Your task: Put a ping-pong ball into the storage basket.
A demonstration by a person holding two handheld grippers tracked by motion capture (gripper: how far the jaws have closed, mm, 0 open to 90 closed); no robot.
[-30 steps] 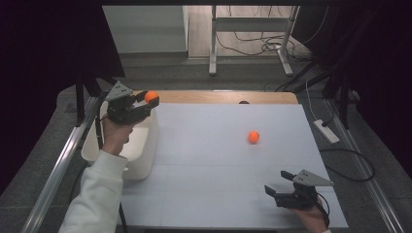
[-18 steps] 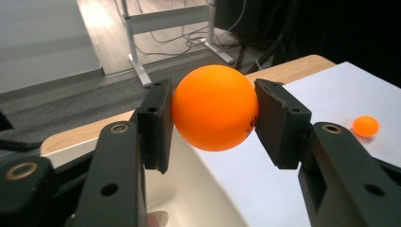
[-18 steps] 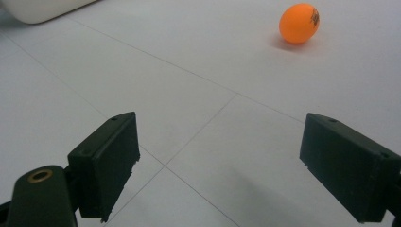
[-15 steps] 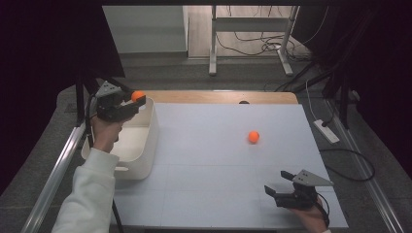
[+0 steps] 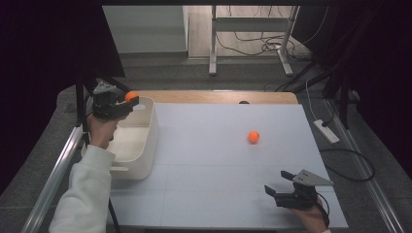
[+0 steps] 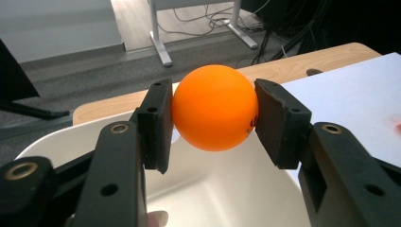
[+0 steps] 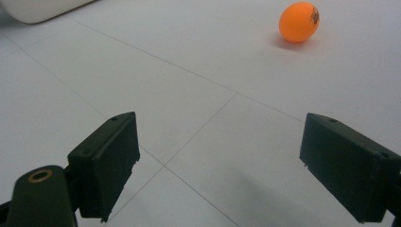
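The left hand-held gripper (image 5: 127,100) is clamped on an orange ping-pong ball (image 5: 130,96), with a black pad pressed against each side of it. In the left gripper view, the held ball (image 6: 215,108) sits between the two pads (image 6: 158,124), above the open inside of a white plastic bin (image 6: 222,189). In the high view, the bin (image 5: 145,145) stands at the left edge of the surface (image 5: 218,160), and the gripped ball hangs over its far end, near the surface's far left corner.

A second orange ping-pong ball (image 5: 253,137) lies loose on the white surface, right of the middle and well apart from the bin. The right gripper view shows this ball (image 7: 299,21) ahead of the jaws, resting on the surface and casting a small shadow.

The right hand-held gripper (image 5: 278,187) sits low near the surface's near right corner. Its jaws stand wide apart with nothing between them.
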